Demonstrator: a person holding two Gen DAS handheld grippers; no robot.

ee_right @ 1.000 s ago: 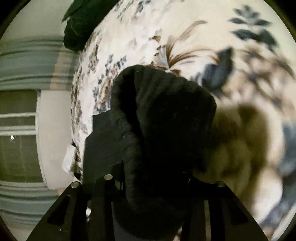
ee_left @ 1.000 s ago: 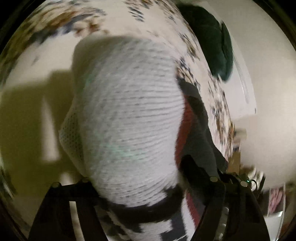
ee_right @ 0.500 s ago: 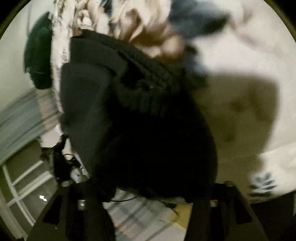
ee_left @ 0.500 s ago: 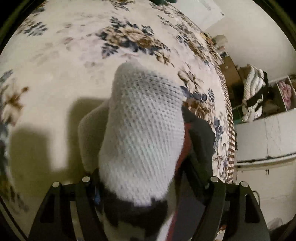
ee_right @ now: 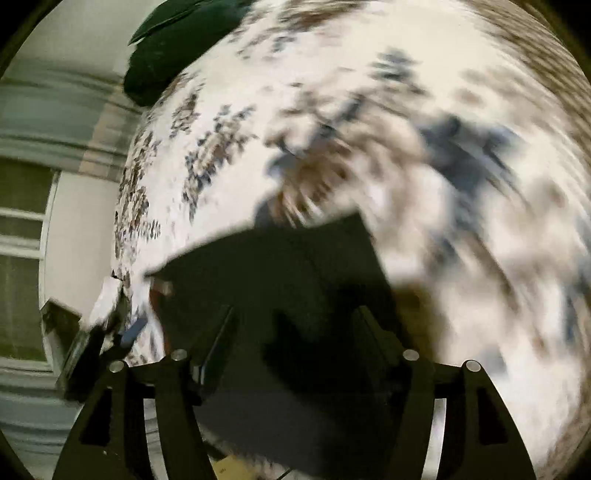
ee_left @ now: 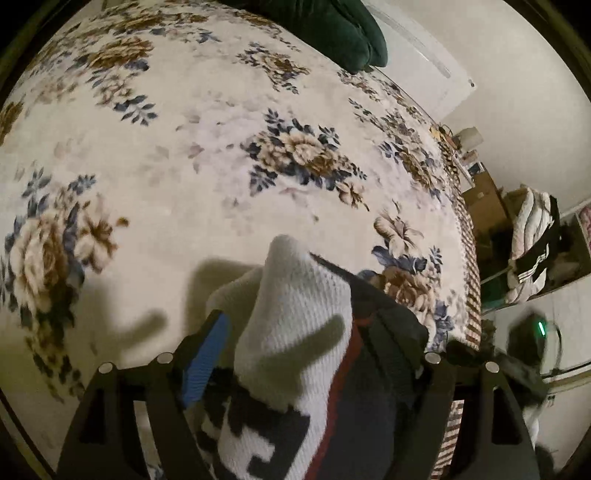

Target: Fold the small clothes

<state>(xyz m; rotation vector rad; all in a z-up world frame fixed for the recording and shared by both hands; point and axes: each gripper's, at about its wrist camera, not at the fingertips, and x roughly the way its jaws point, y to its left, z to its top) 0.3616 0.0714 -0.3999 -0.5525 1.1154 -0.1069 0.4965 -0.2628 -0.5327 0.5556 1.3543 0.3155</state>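
A small knit garment [ee_left: 295, 332], white with a black pattern, a red stripe and a dark grey part, lies between the fingers of my left gripper [ee_left: 291, 332] on the floral bedspread [ee_left: 221, 147]. The left jaws stand wide apart, with the blue pad [ee_left: 203, 362] showing on the left finger. In the blurred right wrist view the garment's dark part [ee_right: 277, 288] lies between the spread fingers of my right gripper [ee_right: 295, 325].
A dark green pillow [ee_left: 332, 29] lies at the far edge of the bed, and it also shows in the right wrist view [ee_right: 166, 55]. Shelves with folded laundry [ee_left: 532, 243] stand beyond the bed's right edge. A window [ee_right: 22, 258] is at the left.
Both grippers have opened and let go of the garment. It has dropped from held up in front of the cameras to lying low on the bedspread. The right view swings fast.
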